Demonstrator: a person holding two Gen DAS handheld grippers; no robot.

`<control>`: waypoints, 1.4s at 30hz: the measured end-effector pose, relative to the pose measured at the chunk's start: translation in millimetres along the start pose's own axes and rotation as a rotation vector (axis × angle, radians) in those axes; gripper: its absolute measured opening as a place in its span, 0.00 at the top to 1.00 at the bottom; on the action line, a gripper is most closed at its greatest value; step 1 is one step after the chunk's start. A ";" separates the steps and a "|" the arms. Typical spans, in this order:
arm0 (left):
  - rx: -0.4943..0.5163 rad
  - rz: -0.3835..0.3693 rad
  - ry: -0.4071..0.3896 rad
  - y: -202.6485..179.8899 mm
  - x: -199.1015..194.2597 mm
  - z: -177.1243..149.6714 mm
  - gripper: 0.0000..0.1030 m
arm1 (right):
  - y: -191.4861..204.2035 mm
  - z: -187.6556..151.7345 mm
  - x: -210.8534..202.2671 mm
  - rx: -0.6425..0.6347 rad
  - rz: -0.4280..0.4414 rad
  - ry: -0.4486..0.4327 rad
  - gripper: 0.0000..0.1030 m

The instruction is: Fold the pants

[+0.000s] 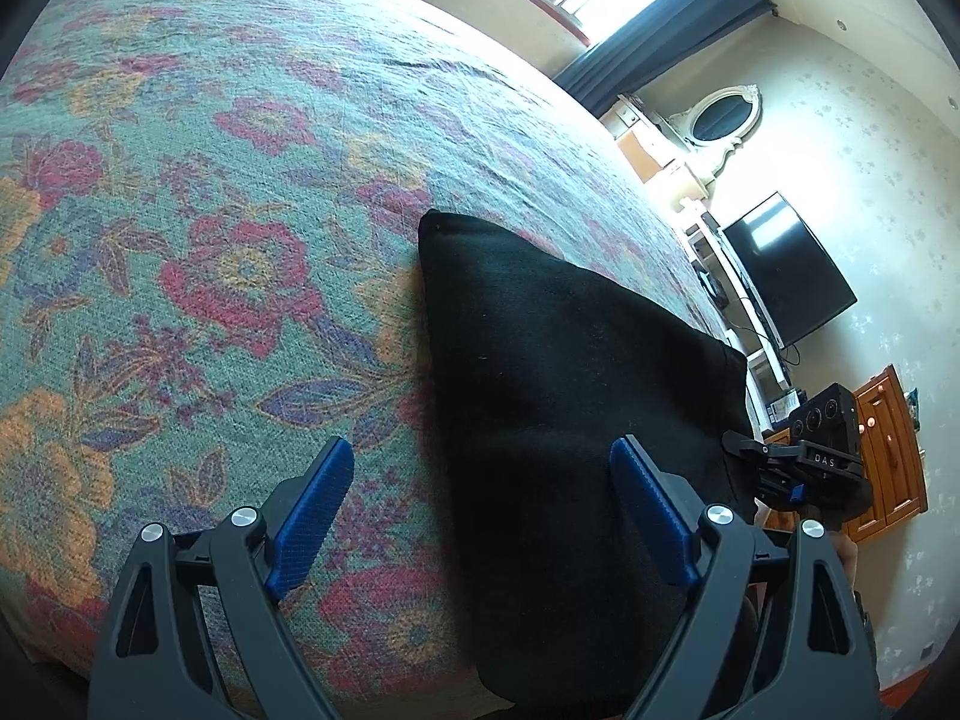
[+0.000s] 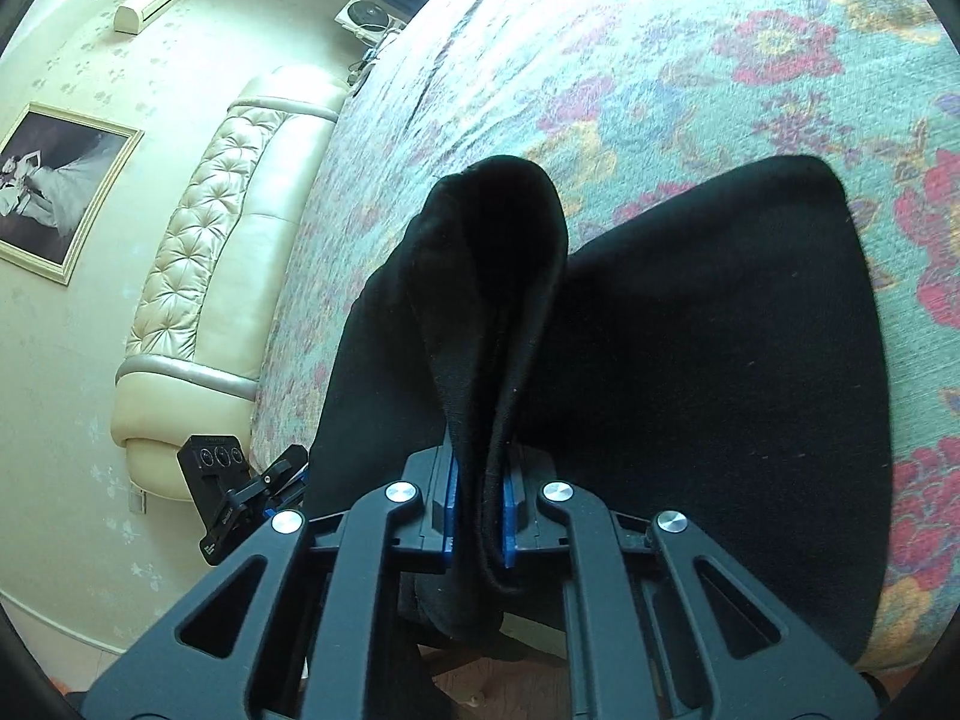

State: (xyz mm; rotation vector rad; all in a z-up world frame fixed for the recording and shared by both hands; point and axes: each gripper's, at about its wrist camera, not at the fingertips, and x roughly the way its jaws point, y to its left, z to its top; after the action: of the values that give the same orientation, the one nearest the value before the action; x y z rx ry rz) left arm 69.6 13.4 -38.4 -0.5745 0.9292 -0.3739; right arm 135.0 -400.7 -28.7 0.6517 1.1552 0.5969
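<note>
Pants (image 2: 690, 360) on bed, right claw (image 2: 480, 516) pinching raised fold, left claw (image 1: 480, 510) spread.

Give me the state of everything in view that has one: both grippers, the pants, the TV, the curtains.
Left gripper: open, holding nothing, poised over the pants' edge.
Right gripper: shut on a raised fold of the pants.
Pants: black, partly folded, lying on the bedspread, one bunch lifted.
TV: screen dark.
Curtains: drawn aside, window bright.
</note>
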 end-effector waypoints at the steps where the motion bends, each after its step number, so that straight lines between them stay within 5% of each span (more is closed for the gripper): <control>1: 0.000 -0.010 0.004 -1.6 0.6 -0.4 0.16 | -1.5 1.5 -5.6 -0.002 -0.013 -0.010 0.91; 9: 0.073 -0.072 0.051 -29.2 14.8 -10.0 0.16 | -38.8 3.9 -44.1 0.055 -0.056 -0.070 0.92; 24: 0.076 -0.030 0.103 -33.2 25.8 -21.1 0.16 | -58.2 6.6 -46.8 0.123 -0.047 -0.067 0.90; 30: 0.085 -0.025 0.107 -41.7 27.4 -23.2 0.16 | -74.4 1.6 -55.6 0.198 0.083 -0.015 0.53; 36: 0.086 -0.025 0.112 -44.8 29.7 -23.4 0.16 | -59.8 -12.7 -57.4 0.107 0.075 0.051 0.36; 39: 0.088 -0.025 0.117 -48.4 31.7 -24.7 0.16 | -51.5 -18.8 -60.2 0.049 0.022 0.051 0.45; 40: 0.088 -0.026 0.118 -49.5 32.1 -24.7 0.16 | -50.0 -20.2 -60.6 0.031 -0.019 0.051 0.71; 41: 0.088 -0.029 0.120 -50.5 32.6 -25.0 0.16 | -48.7 -21.7 -59.6 0.017 -0.065 0.057 0.87; 42: 0.088 -0.032 0.123 -52.0 33.5 -25.0 0.16 | -50.1 -24.3 -60.5 0.022 -0.075 0.059 0.87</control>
State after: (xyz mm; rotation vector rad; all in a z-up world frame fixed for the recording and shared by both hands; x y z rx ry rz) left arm 64.2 -53.1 -39.8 -0.4901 1.0169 -0.4810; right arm 98.8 -474.3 -34.0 0.6104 1.2371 0.5434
